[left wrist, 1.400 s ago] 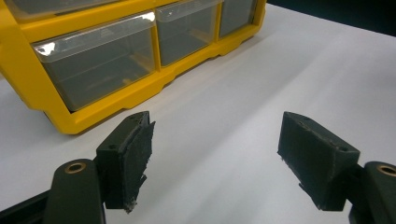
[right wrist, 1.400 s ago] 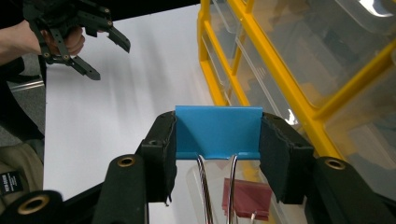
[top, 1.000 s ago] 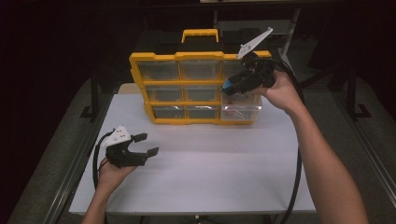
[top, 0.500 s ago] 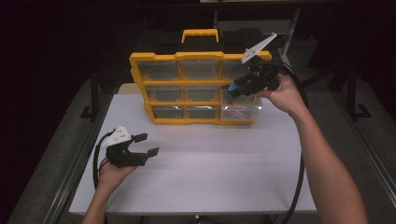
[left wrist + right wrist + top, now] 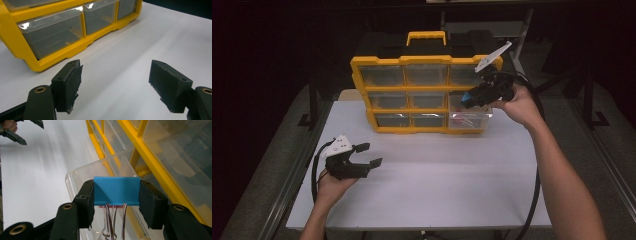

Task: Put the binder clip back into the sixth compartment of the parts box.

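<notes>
Nearest, at about seven o'clock on the white table (image 5: 437, 185), the person's left hand (image 5: 329, 187) holds the left gripper (image 5: 364, 156) low over the surface. Its jaws are spread wide with nothing between them, and they point toward two o'clock. In the left gripper view the two black pads (image 5: 71, 82) stand well apart over bare tabletop, and the bottom row of clear drawers lies beyond them at eleven o'clock.

Farther off, toward one o'clock, the right hand (image 5: 519, 105) carries the right gripper (image 5: 466, 100) in front of the right side of the yellow organizer (image 5: 359, 75). Its jaws pinch a blue binder clip (image 5: 116, 190) by its two sides. In the right gripper view the clip's flat blue back faces the camera and its wire handles (image 5: 112, 222) hang toward six o'clock. In the high view the clip (image 5: 466, 100) shows as a small blue patch at the gripper's tip.

Just below the clip sits a clear drawer (image 5: 82, 173), pulled out of the organizer's bottom right slot and open at the top. Some small items lie inside it, too blurred to name.

Farthest back, at twelve o'clock, the organizer stands upright on the table's far edge. It has three rows of three clear drawers and a yellow carry handle (image 5: 426, 36) on top.
</notes>
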`<action>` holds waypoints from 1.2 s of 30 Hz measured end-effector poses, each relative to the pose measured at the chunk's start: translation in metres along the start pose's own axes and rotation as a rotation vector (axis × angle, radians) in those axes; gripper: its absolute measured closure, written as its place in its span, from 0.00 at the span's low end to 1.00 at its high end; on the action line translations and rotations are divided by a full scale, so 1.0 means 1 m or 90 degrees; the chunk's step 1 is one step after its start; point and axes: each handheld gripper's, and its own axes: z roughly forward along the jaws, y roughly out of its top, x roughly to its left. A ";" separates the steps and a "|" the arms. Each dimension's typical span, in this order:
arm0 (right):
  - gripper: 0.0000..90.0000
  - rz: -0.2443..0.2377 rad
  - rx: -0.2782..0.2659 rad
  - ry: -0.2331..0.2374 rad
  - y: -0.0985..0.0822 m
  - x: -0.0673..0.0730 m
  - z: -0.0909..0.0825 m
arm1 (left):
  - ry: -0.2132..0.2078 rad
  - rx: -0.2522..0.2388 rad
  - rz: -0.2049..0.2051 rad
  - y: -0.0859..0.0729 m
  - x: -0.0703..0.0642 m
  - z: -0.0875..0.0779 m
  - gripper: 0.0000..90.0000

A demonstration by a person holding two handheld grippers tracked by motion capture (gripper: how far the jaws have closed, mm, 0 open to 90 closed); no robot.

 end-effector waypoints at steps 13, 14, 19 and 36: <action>0.54 0.007 -0.001 0.004 -0.006 -0.002 0.003 | 0.000 -0.001 -0.001 0.000 0.000 0.000 0.29; 0.54 0.006 -0.002 0.005 -0.006 -0.002 0.003 | 0.000 -0.001 -0.001 0.000 0.000 0.000 0.29; 0.54 0.012 0.003 0.009 -0.006 -0.002 0.004 | 0.000 -0.001 -0.001 0.000 0.000 0.000 0.29; 0.50 0.021 -0.007 0.015 -0.006 -0.001 0.003 | 0.000 -0.002 -0.001 0.000 0.000 0.000 0.29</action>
